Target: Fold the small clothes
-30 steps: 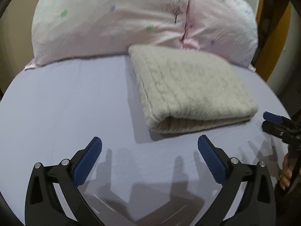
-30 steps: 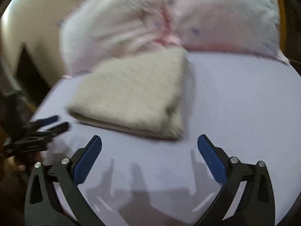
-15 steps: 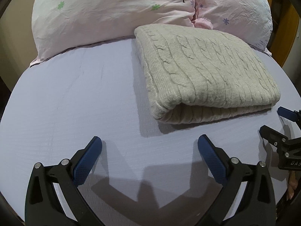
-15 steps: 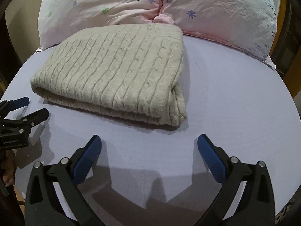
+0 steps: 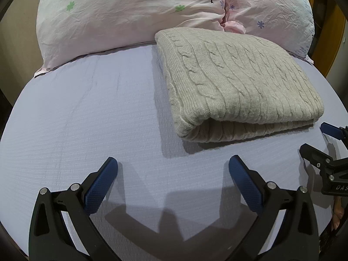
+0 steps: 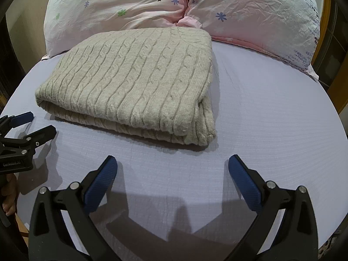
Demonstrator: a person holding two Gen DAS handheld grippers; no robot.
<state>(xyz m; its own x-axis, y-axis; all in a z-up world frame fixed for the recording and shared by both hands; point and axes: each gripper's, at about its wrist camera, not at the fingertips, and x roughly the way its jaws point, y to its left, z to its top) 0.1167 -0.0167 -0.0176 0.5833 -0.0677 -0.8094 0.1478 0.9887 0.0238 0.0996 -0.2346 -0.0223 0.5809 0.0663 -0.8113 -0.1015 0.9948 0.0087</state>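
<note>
A beige cable-knit sweater [image 5: 235, 80] lies folded into a thick rectangle on the lavender bed sheet [image 5: 87, 113]; it also shows in the right wrist view [image 6: 139, 82]. My left gripper [image 5: 173, 169] is open and empty, hovering over the sheet just in front of the sweater's left corner. My right gripper [image 6: 173, 169] is open and empty, just in front of the sweater's right corner. Each gripper shows at the edge of the other's view, the right one [image 5: 319, 139] and the left one [image 6: 32, 124], both with jaws apart.
Two pink flowered pillows [image 5: 134, 10] lie behind the sweater, touching its far edge; they also show in the right wrist view [image 6: 250, 10]. The bed's front edge runs just below the grippers. A wooden frame [image 5: 332, 34] stands at the right.
Both grippers have moved closer to the sweater and steadied; the sweater now looks larger and sharp. Both grippers stay open and empty.
</note>
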